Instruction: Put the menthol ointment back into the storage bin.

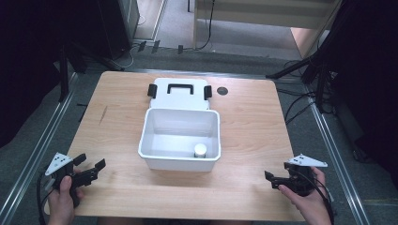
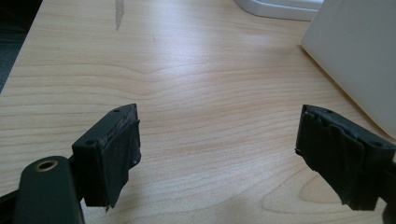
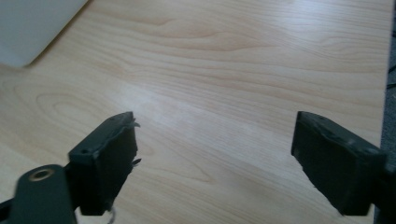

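My left gripper and right gripper are black, each topped with a grey three-cornered plate dotted with small holes. Black cables trail behind them. Jaws carry worn dark pads, with screws and a brass-ringed hole.

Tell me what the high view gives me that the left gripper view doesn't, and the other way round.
High view alone: inside the open white bin a small white cylinder stands near its front right corner; the lid lies flat behind; the right gripper rests at the table's near right. Left gripper view alone: the worn pads, close up, jaws wide apart, nothing between. Both: the left gripper, the wooden table, the bin's outer wall.
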A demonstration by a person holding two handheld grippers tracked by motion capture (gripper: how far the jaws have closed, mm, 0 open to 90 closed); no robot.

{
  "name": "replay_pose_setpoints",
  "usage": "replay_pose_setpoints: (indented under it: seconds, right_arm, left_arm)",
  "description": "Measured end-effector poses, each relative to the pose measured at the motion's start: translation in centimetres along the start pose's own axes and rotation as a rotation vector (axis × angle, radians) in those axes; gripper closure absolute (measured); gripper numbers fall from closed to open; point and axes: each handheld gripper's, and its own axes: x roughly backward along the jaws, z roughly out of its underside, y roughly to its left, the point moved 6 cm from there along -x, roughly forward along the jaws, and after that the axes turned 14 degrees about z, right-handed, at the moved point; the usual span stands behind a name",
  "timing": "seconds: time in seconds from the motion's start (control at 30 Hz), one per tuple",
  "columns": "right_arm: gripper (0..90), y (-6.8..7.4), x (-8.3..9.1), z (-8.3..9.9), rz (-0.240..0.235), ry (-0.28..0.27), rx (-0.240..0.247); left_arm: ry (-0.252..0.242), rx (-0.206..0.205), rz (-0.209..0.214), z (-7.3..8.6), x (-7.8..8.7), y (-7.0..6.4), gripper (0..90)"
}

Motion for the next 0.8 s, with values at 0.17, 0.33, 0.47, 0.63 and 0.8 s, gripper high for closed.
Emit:
replay_pose_setpoints:
  seconds: [0.17,0.33,0.47,0.63,0.8]
  right_arm:
    - [12.1,-1.3,0.1,1.4,0.008,-0.168,-0.116]
    - [9.3,-2.4,-0.5,3.0,-0.003,-0.294,-0.231]
    - [9.4,-2.8,-0.8,3.9,-0.017,-0.345,-0.298]
    - [12.8,-3.3,-0.4,4.1,-0.014,-0.394,-0.348]
    - [12.9,-3.0,-0.6,4.1,-0.027,-0.384,-0.335]
  left_arm:
    - [0.005,-0.002,-0.002,0.0,-0.1,-0.1,14.6]
    - [0.014,-0.017,-0.002,0.1,-0.1,-0.3,14.6]
    - [0.006,-0.010,-0.002,0.1,0.0,-0.3,14.7]
    - [-0.003,0.001,-0.010,0.1,0.1,-0.1,14.6]
    - [-0.004,0.002,-0.021,0.1,0.2,-0.1,14.6]
